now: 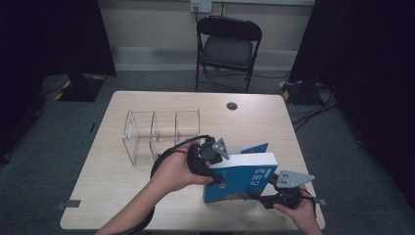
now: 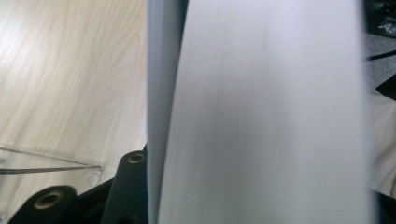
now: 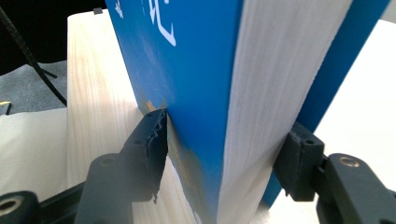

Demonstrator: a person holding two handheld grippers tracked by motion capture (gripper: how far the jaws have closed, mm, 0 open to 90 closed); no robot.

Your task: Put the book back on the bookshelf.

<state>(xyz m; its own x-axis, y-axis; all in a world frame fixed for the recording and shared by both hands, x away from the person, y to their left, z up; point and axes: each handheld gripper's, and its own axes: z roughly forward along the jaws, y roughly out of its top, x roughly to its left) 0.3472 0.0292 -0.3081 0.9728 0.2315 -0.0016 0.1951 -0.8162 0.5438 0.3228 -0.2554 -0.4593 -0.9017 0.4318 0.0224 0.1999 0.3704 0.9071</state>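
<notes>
Book [image 1: 242, 177]: thick, blue cover with pale lettering, white page block; stands tilted on the table's near right part, between the two grippers; seen close in the right gripper view [image 3: 196, 70] with cover to the left and page edge to the right.
Book's pages: a broad white sheet [image 2: 266, 116] fills most of the left gripper view, blurred, upright between the jaws.
Left gripper [image 1: 211, 164]: held at the book's left upper corner, hand [image 1: 173, 171] wrapped round its body; one black jaw visible low in its own view against the page block; jaws nearly closed, clamped on the book.
Right gripper [image 1: 274, 193]: low at the book's near right corner, grey plate on top; in its own view [image 3: 219, 154] left jaw's ribbed pad touches the blue cover, right jaw sits against the far side of the block; closed on the book.
Right hand [image 1: 301, 215]: at the table's near right edge, around the gripper's body.
Holder [image 1: 161, 134]: clear plastic, three compartments, lying left of the book on the table's middle; near the left hand, apart from the book; a clear corner of it shows in the left gripper view [image 2: 46, 163].
Table [image 1: 122, 196]: pale wood, rounded corners.
Chair [image 1: 227, 49]: black, folding, beyond the far edge.
</notes>
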